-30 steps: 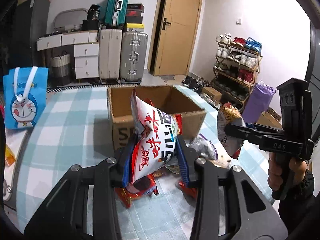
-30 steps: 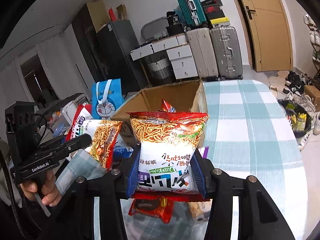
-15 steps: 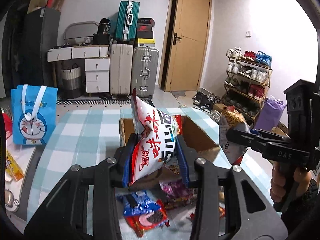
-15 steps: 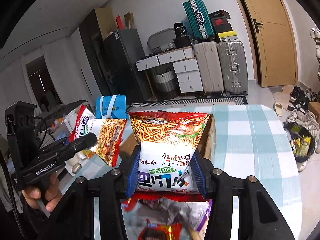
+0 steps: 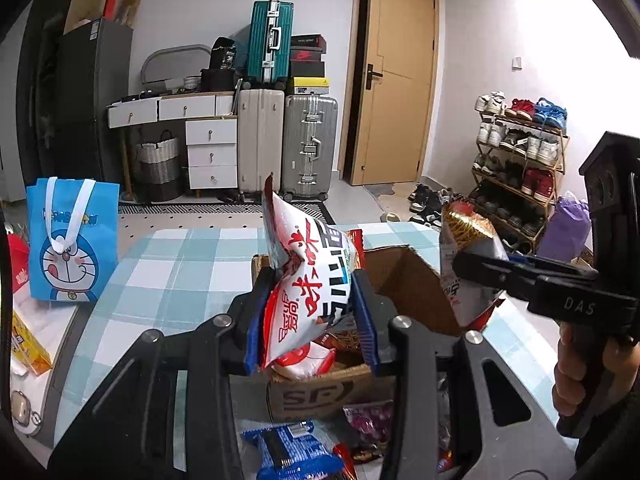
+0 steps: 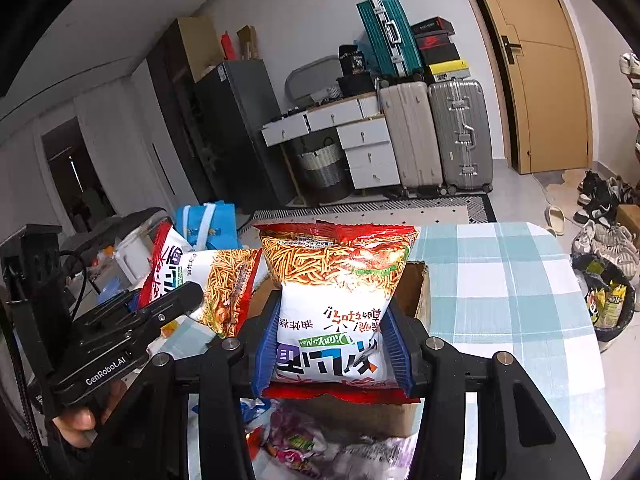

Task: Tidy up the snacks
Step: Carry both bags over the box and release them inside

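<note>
The left hand-held gripper (image 5: pixel 310 312) was clamped on a white-and-red snack bag (image 5: pixel 310 276), held upright above the open cardboard box (image 5: pixel 400 276) directly ahead of it. To its right, the right hand-held gripper (image 6: pixel 332 344) pinched a second noodle-snack bag (image 6: pixel 336 292) by its sides, likewise over the box. Below and nearer than both hand-held grippers, loose packets (image 5: pixel 296 452) lay on the checked tabletop (image 5: pixel 180 268), with a blue cartoon bag (image 5: pixel 72 240) standing far left.

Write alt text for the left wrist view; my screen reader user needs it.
The left gripper clamps a white-and-red snack bag above an open cardboard box on a checked tablecloth, while the right gripper holds another bag alongside.
</note>
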`<state>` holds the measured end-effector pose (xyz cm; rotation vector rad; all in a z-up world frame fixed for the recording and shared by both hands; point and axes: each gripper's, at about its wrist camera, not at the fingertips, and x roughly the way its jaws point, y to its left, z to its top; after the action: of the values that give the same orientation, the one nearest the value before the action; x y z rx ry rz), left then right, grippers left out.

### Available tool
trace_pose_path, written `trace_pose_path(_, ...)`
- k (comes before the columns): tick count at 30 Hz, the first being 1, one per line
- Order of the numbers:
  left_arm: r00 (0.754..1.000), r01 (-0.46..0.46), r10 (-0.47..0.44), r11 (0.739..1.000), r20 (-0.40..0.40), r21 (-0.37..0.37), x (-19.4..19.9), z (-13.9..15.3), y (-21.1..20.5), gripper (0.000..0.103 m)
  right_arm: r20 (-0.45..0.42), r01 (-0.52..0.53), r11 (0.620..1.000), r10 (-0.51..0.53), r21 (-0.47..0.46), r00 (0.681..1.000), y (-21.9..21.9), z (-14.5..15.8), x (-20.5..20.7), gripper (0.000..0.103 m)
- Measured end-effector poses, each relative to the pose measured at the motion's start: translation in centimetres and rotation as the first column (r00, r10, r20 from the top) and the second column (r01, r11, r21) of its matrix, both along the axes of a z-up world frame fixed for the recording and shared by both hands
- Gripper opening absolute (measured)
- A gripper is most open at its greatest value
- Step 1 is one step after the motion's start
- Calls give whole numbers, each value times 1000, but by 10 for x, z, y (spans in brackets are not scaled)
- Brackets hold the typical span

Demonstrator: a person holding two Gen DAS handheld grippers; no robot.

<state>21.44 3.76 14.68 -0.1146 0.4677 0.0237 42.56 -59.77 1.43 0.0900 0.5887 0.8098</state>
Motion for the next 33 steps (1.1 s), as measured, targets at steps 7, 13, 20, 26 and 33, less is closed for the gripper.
trace_pose_path(7, 999, -39, 39, 999, -23, 18, 32, -26, -1, 35, -31, -10, 999, 8, -46, 999, 23, -20, 21, 48)
trace_pose_path(13, 997, -64, 65, 998, -42, 23, 47, -50, 0, 35, -32, -32, 997, 30, -74, 999, 32, -34, 27, 48)
trace_pose_path(20, 994, -76, 75, 997, -74, -1, 64, -71, 4, 35, -28, -60, 987, 57, -150, 998, 51, -46, 31, 48)
trace_pose_path(26, 990, -71, 72, 997, -119, 14, 71, -84, 10, 35, -44, -64, 979, 57, -191, 997, 59, -58, 35, 48)
trace_pose_path(33, 986, -68, 71, 997, -152, 24, 74, -98, 7, 36, -47, -58, 974, 49, -218, 998, 62, -64, 33, 48)
